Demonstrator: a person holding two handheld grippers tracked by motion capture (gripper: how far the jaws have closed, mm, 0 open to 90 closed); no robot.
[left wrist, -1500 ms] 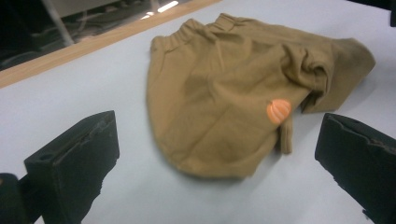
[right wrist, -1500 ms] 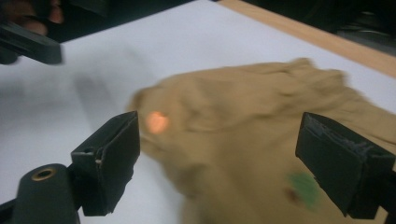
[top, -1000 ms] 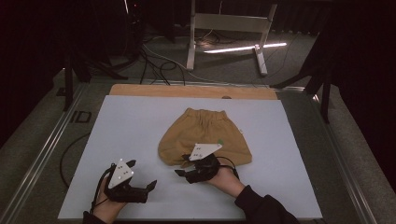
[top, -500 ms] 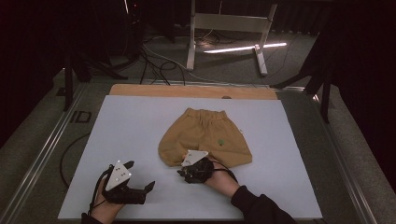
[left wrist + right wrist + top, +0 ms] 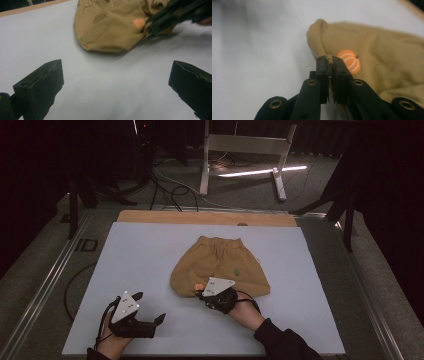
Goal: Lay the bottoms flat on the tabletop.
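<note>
A pair of tan shorts [image 5: 220, 265] lies flat in the middle of the white mat, waistband toward the far side. My right gripper [image 5: 201, 293] is at the near left hem and shut on a fold of it. In the right gripper view the jaws [image 5: 328, 61] pinch the tan hem, right beside an orange pumpkin patch [image 5: 349, 61]. My left gripper [image 5: 149, 306] rests low over the mat to the near left, open and holding nothing. In the left gripper view its gap [image 5: 116, 75] faces the shorts [image 5: 110, 27] and the other gripper [image 5: 175, 13].
The white mat [image 5: 145, 250] covers the table, with a wooden strip [image 5: 205, 218] along its far edge. A metal rail [image 5: 45, 285] runs down the left side. Behind the table stand a white frame [image 5: 245, 150] and cables [image 5: 165, 190] on the floor.
The right gripper shifted slightly along the near hem and now pinches it, with the orange patch showing beside it. The left gripper has barely moved.
</note>
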